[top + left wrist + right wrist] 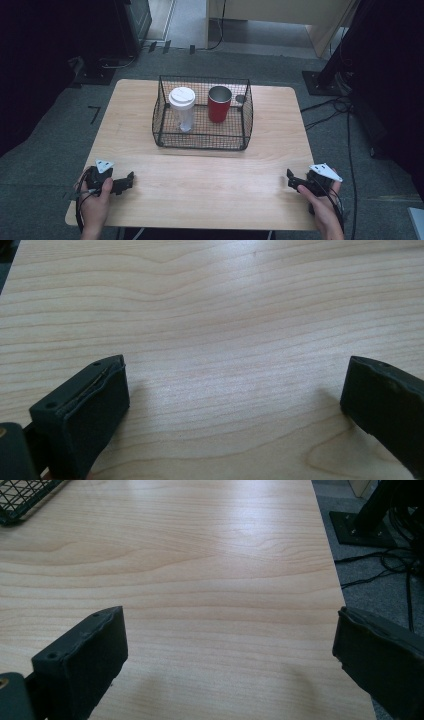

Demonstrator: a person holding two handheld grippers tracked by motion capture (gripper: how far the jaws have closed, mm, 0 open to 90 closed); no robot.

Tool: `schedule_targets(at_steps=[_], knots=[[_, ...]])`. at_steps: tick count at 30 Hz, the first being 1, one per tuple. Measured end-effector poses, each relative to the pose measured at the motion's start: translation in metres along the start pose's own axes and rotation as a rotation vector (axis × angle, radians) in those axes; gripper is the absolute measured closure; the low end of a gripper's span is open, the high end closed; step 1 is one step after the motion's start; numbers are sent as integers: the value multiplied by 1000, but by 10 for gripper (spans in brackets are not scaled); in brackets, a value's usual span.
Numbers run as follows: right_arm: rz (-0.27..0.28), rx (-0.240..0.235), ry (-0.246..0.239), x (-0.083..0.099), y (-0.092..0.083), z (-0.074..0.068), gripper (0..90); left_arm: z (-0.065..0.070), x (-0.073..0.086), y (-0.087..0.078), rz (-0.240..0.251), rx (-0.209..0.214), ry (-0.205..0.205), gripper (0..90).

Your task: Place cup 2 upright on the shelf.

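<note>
Light wooden worktop [210,175] carries one black wire-mesh basket [165,112] at the far centre. The basket holds two cups, both upright: one clear plastic tumbler with a white lid [182,107] on its left, one red metal cup with an open silver rim [219,103] on its right, side by side, a small gap between them.

Two grippers, one per hand, at the near edge, well apart from the basket. Left gripper [131,181] near the left corner, jaws spread wide over bare wood, gripping nothing. Right gripper [290,179] near the right corner, jaws likewise spread wide, gripping nothing.
</note>
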State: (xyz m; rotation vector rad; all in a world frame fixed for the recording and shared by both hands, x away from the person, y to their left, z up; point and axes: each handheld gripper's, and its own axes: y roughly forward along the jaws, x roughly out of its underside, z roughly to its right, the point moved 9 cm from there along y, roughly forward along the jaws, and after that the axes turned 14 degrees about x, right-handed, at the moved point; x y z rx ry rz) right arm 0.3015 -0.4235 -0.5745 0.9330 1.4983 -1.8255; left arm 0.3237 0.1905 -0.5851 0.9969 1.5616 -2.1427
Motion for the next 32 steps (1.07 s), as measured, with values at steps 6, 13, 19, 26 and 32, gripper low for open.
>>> schedule_targets(at_steps=[6,13,19,26,32], knots=[[-81,32,-69,8,4,-4,12,0,0,0,-1,0,0,0],[-144,-7,-54,14,5,-7,8,0,0,0,-1,0,1,0],[-149,-27,-57,18,1,-8,9,0,0,0,0,0,0,0],[-150,-21,-47,18,0,-9,9,0,0,0,0,0,0,0],[-150,-21,-47,18,0,-9,9,0,0,0,-1,0,1,0]])
